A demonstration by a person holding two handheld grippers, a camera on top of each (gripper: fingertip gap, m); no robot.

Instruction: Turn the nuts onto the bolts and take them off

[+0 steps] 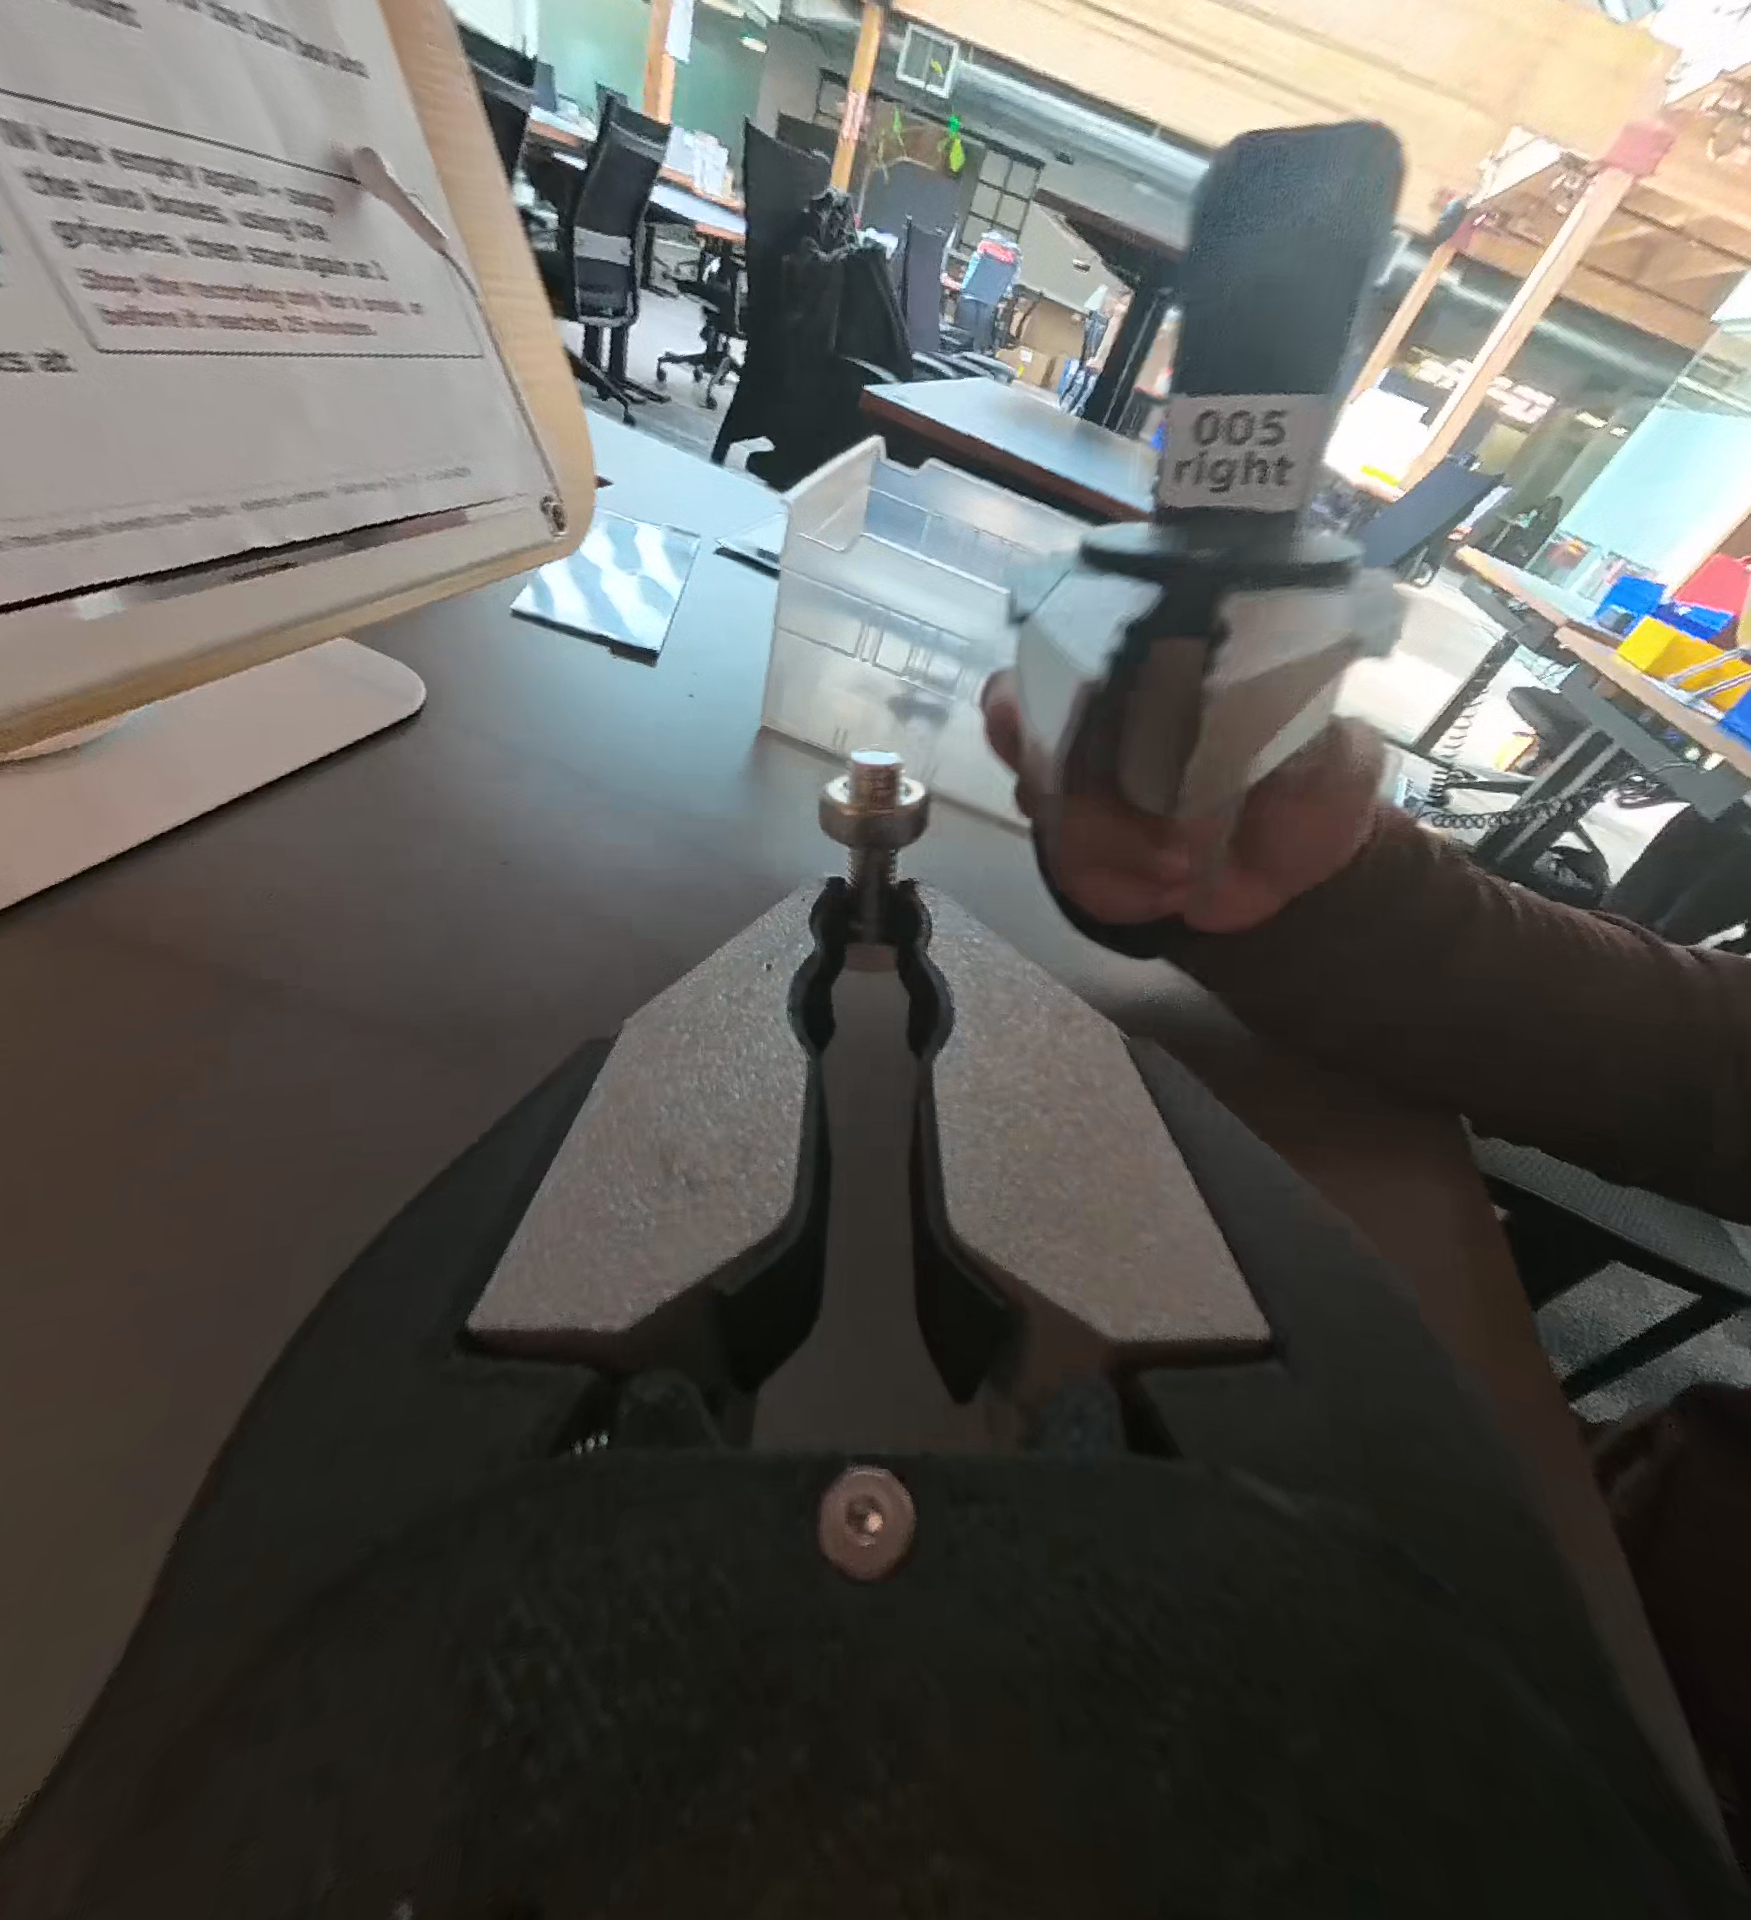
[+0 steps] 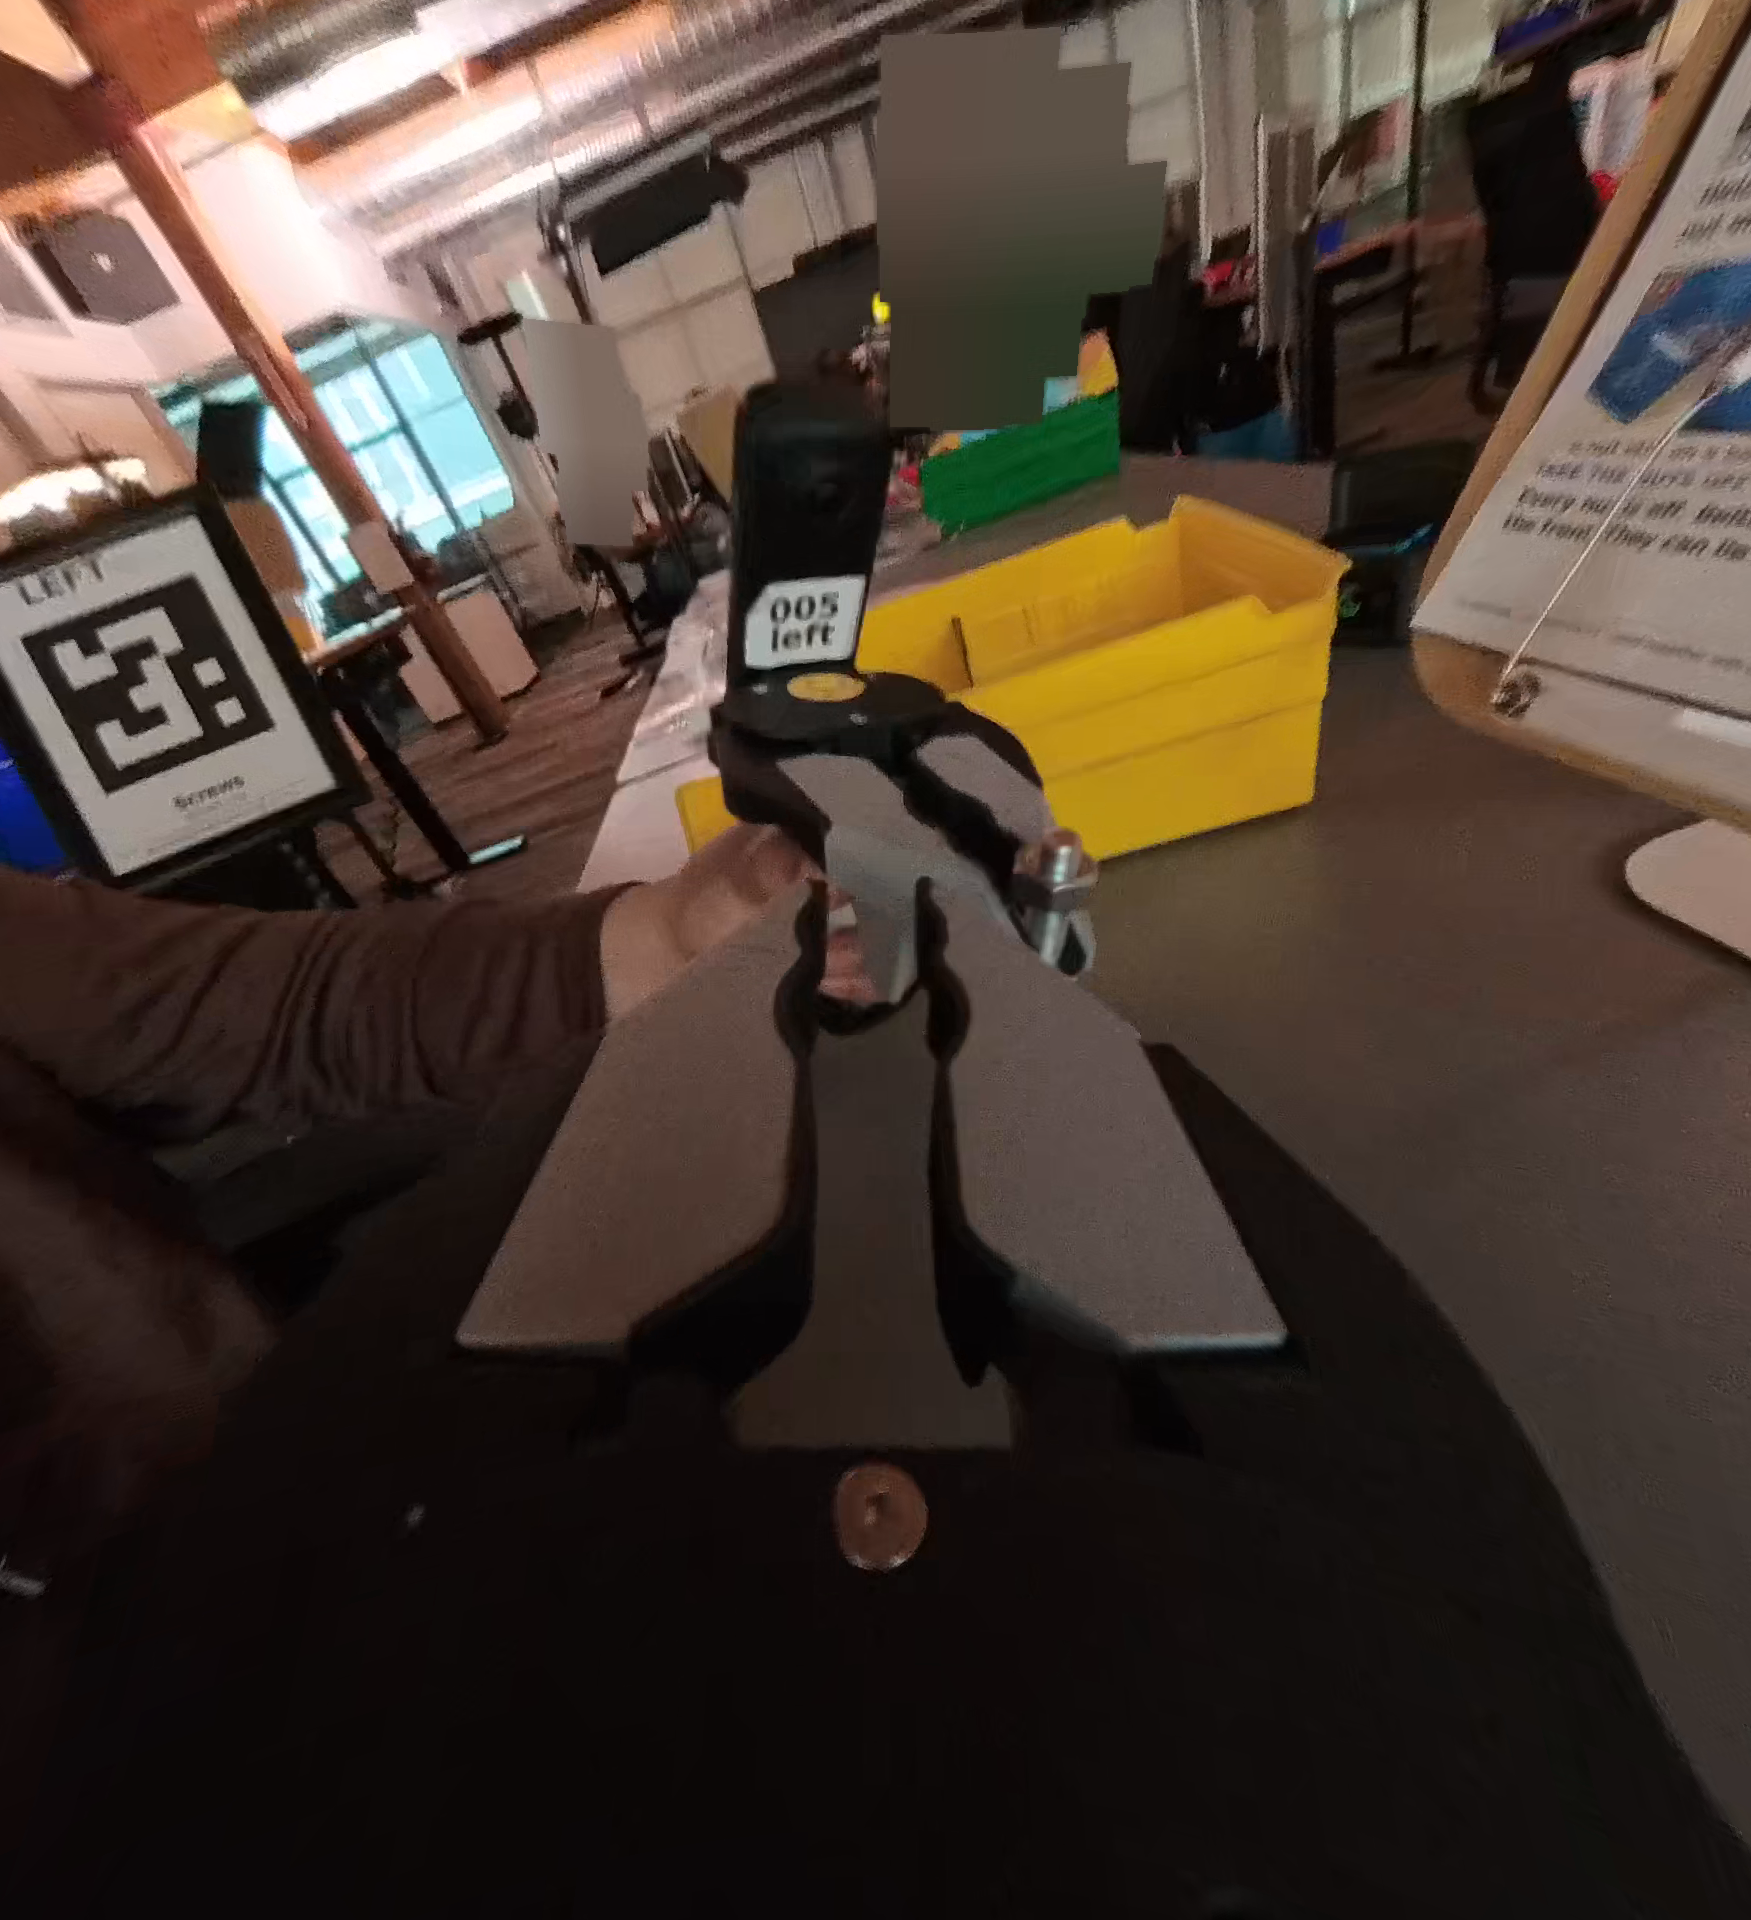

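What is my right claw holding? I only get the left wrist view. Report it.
Observer: Nothing. The right claw has its fingers slightly parted, with nothing between them.
Operator: Tell me what sits beyond the left claw.
Observer: A yellow bin stands on the table behind the left claw.
Operator: Confirm the bolt is clear of that bin.
Observer: It is. The bolt, with its nut, is held in front of the bin, not touching it.
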